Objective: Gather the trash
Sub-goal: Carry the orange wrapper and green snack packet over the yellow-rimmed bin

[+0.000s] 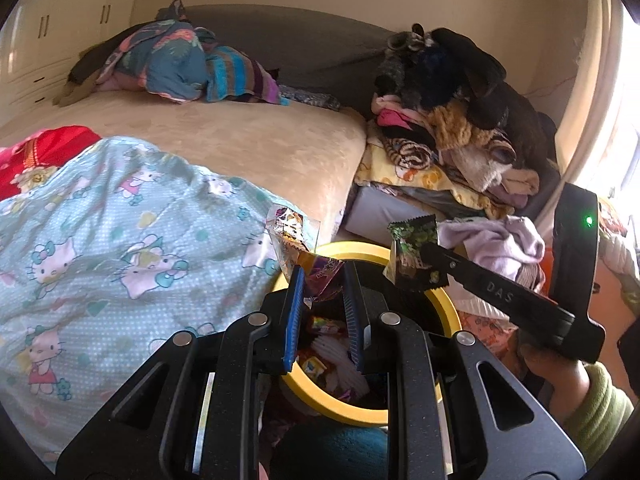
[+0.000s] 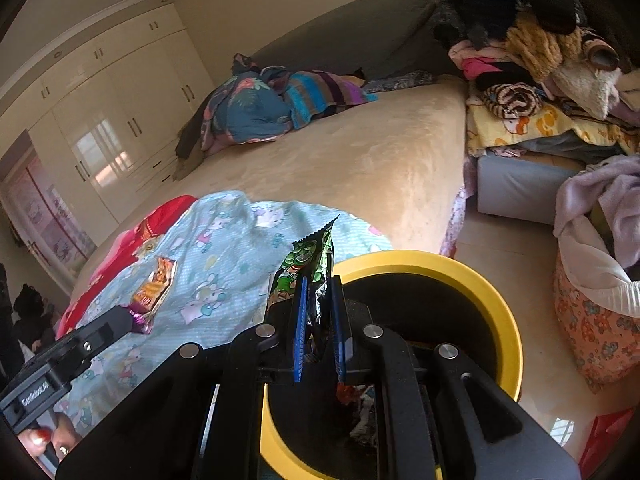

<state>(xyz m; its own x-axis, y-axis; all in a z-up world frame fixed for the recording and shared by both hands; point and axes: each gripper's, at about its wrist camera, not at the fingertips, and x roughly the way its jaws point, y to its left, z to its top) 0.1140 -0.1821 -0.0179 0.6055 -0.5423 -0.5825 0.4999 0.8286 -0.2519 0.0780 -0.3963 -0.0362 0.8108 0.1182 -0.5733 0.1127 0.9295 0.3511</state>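
I have each hand-held gripper clamped on trash: left hand-held gripper [image 1: 324,304] holding the purple wrapper [image 1: 298,254], right hand-held gripper [image 2: 318,320] the green wrapper [image 2: 310,276], near the yellow bin [image 2: 496,296] (rim close); released off-centre, either could flutter onto the floor.

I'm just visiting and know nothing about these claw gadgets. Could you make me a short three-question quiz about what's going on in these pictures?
1. True or false: the right claw is shut on a green wrapper.
2. What does the left claw hold? A) a sock B) a purple and orange snack wrapper C) nothing
3. What colour is the rim of the trash bin below both claws?

Key: 1 true; 2 B; 3 yellow.
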